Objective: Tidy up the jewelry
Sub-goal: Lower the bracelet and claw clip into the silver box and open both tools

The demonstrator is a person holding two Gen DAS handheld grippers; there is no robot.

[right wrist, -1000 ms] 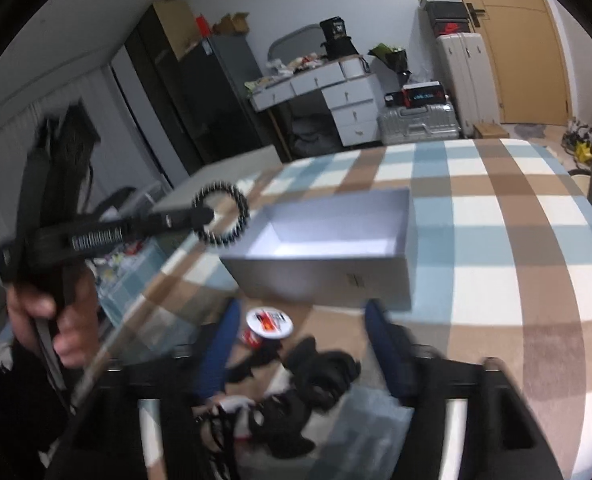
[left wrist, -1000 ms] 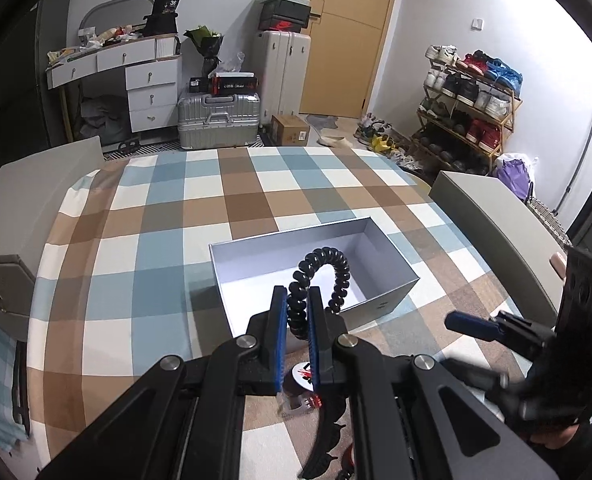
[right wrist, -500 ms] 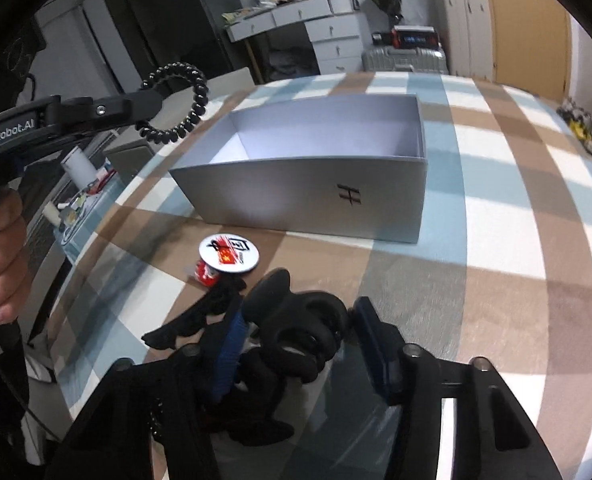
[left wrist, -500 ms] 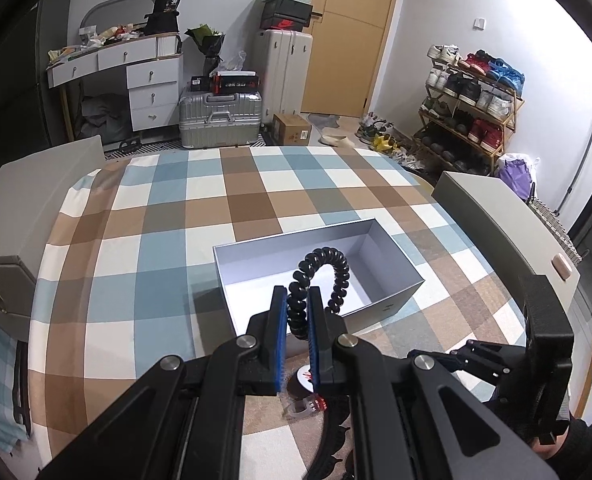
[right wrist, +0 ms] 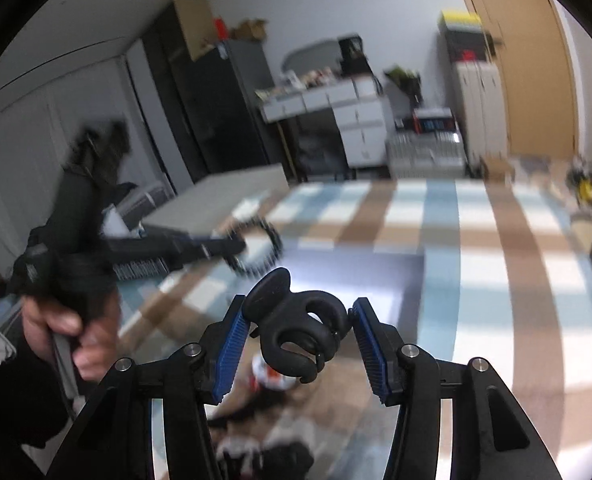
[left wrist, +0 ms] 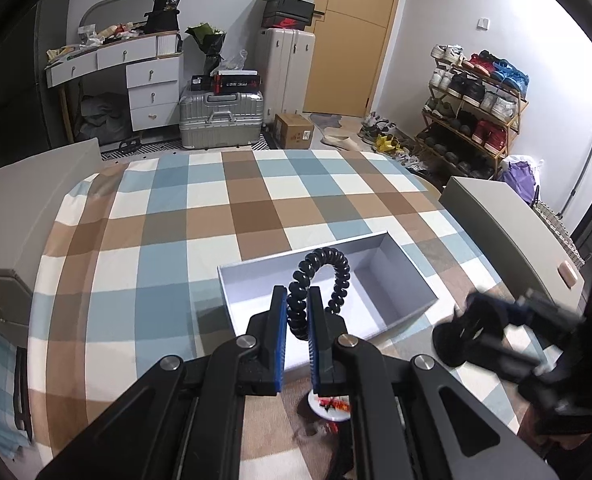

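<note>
Left hand-held gripper [left wrist: 297, 322] has its blue pads pinched tight on a black spiral coil band [left wrist: 323, 280], the phone-cord kind. One end is clamped between the pads, and the rest loops up and forward over the near part of the open grey box [left wrist: 406, 314]. So that band hangs above the box, not in it.

The box sits on a surface covered with a blue, brown and white check cloth [left wrist: 183, 240]; I can't tell what's under the cloth. Just in front of the box's near wall, right below the left gripper, lies a small round white badge with red print [left wrist: 330, 404].

The right hand-held gripper [right wrist: 300, 320] is off to the box's right side and lifted clear of the cloth. Its jaws have just been closing, and now the blue pads press on both sides of a chunky black claw clip [right wrist: 296, 326], so the clip is up in the air on the near side of the box. Under it, on the cloth in front of the box, there's a dark heap of more pieces [right wrist: 271, 448], too blurred to name.

A person's hand [right wrist: 75, 332] grips the left gripper's handle, left of the box in the right wrist view.
</note>
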